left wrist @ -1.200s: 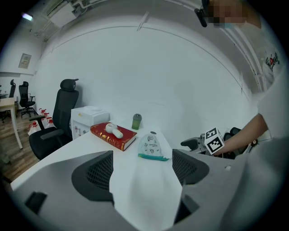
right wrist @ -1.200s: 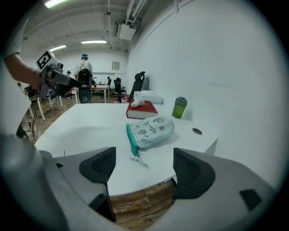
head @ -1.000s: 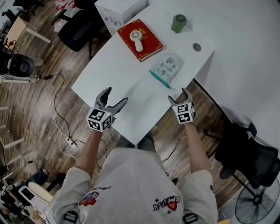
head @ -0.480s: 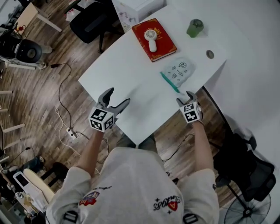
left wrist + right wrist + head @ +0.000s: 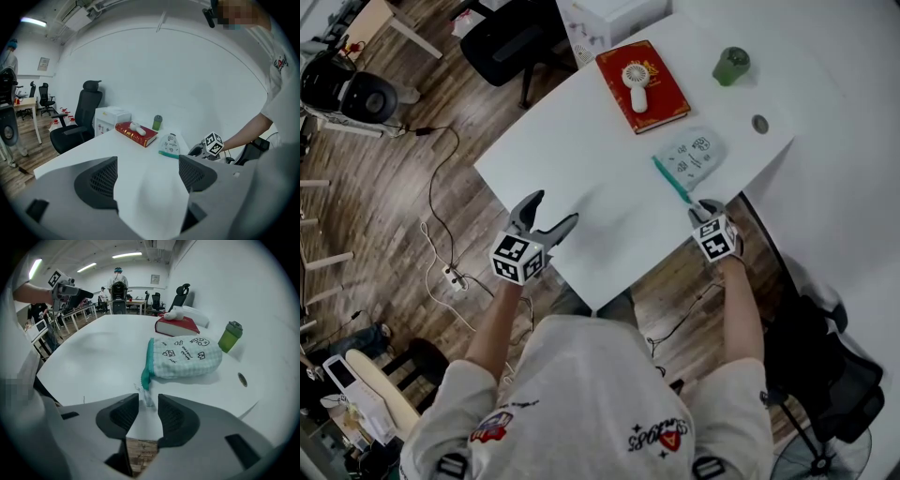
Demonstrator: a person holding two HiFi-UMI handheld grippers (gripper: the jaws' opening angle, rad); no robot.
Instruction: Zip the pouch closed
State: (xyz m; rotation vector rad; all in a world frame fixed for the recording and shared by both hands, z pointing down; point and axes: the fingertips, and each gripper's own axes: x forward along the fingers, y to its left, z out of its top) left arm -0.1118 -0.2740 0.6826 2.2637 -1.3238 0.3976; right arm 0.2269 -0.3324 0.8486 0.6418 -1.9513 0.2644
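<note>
The pouch (image 5: 694, 153) is mint and white checked with small drawings, and a teal zipper (image 5: 671, 180) runs along its near edge. It lies flat near the table's right front corner. My right gripper (image 5: 702, 206) points steeply down at the zipper's near end. In the right gripper view the clear zipper pull (image 5: 147, 397) sits between its closing jaws (image 5: 149, 405), and a gap still shows on both sides of it. My left gripper (image 5: 553, 208) hovers open and holds nothing over the table's left front part, far from the pouch (image 5: 170, 144).
A red book (image 5: 659, 94) with a white hand fan (image 5: 636, 82) on it lies behind the pouch. A green cup (image 5: 731, 66) and a round cable hole (image 5: 759, 123) are at the back right. The table's front edge (image 5: 609, 298) is just below both grippers. Black chairs (image 5: 502, 42) stand beyond.
My right gripper has dropped toward the pouch's zipper end and its jaws have narrowed. The left gripper has stayed about where it was, still open.
</note>
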